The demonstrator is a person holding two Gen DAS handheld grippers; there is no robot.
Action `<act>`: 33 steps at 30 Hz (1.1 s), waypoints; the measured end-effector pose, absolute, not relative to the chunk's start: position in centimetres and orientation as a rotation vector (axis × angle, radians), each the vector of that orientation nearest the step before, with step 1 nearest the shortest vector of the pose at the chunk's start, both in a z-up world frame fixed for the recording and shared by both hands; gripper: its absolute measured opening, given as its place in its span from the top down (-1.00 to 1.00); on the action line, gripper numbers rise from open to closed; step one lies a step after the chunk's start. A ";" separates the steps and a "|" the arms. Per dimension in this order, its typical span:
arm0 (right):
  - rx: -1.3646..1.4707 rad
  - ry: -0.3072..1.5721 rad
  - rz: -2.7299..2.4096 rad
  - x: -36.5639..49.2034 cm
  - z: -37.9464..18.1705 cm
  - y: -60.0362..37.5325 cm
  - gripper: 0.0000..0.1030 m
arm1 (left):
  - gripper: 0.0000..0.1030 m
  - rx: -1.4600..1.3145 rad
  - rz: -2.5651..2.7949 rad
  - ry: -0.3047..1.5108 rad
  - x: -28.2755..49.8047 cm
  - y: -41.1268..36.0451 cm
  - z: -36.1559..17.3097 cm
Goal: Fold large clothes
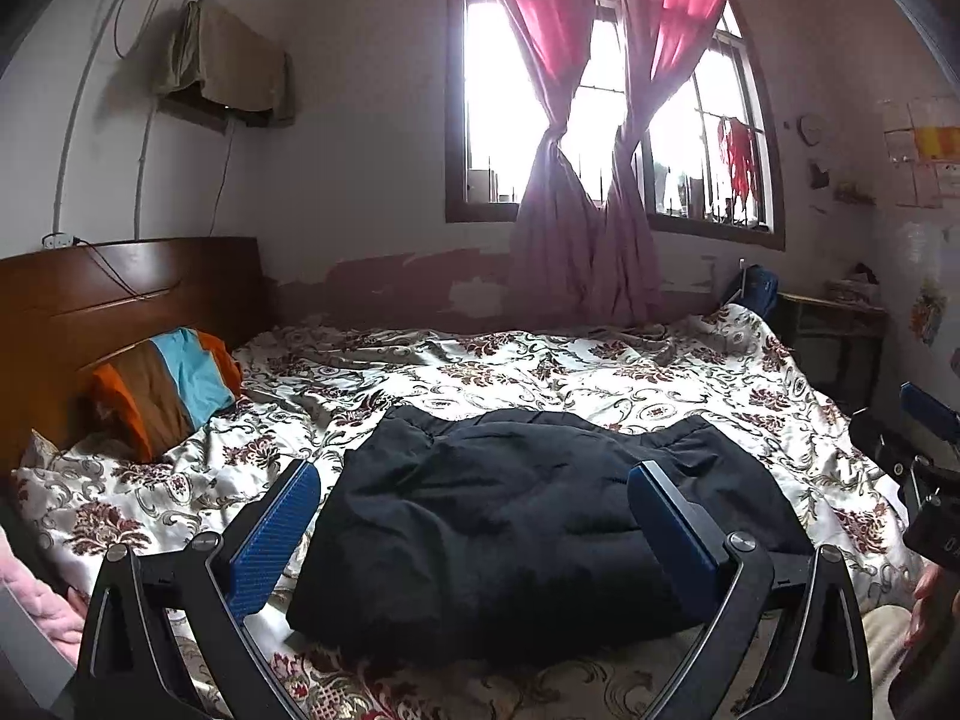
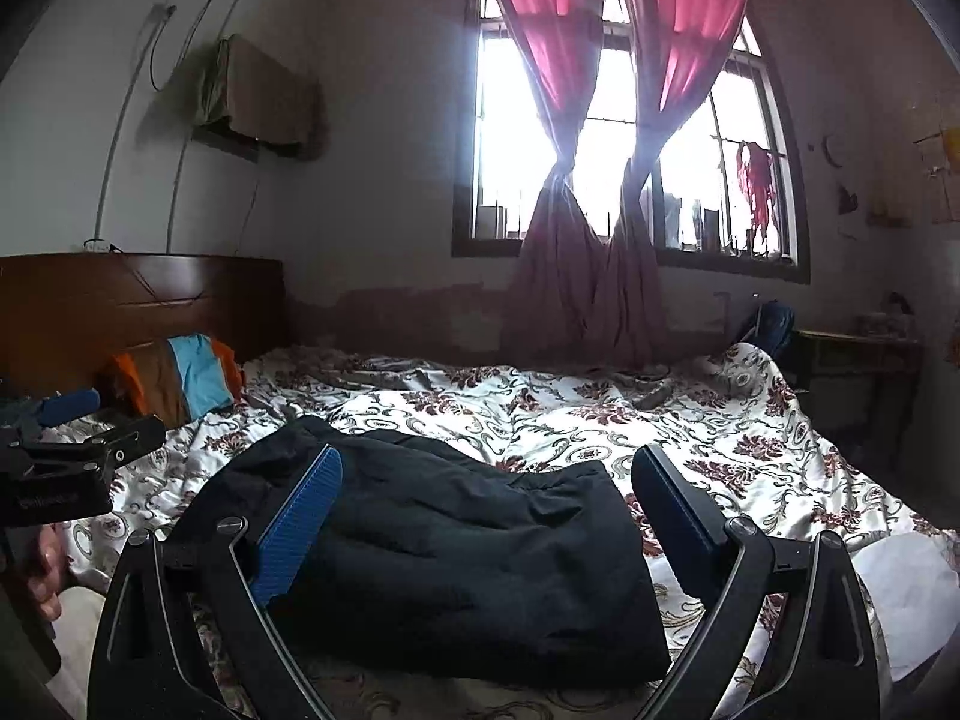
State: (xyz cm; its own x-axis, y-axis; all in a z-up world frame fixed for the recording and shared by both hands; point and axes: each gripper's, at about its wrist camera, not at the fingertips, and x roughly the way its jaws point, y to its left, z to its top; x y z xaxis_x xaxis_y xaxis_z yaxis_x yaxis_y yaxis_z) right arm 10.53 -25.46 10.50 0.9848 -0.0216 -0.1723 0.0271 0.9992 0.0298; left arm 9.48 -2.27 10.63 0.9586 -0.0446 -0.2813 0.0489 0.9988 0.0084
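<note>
Both wide open, left tool (image 1: 474, 516), right tool (image 2: 489, 501), above black garment (image 1: 540, 516).

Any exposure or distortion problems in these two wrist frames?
Left wrist: window blown out, black garment nearly textureless, fisheye bends the window frame. Right wrist: same backlit window, room darker, garment folds barely readable; gripper fingers sharp.

Each hand-held gripper, left (image 1: 474, 531) and right (image 2: 486, 519), has glossy black curved arms with round silver screws and blue ribbed pads (image 1: 273, 537) (bare skin shows at the frame edges).
</note>
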 end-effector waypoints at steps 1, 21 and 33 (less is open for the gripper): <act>0.037 0.172 -0.027 10.3 10.4 -25.6 -0.85 | -1.00 0.012 -0.046 0.282 9.2 -2.2 10.6; 0.049 0.183 -0.013 7.4 9.5 -24.9 -0.85 | -1.00 0.005 -0.023 0.273 5.1 -0.2 9.6; 0.057 0.276 -0.003 6.3 6.0 -24.7 -0.85 | -1.00 0.010 -0.021 0.332 3.7 0.5 6.9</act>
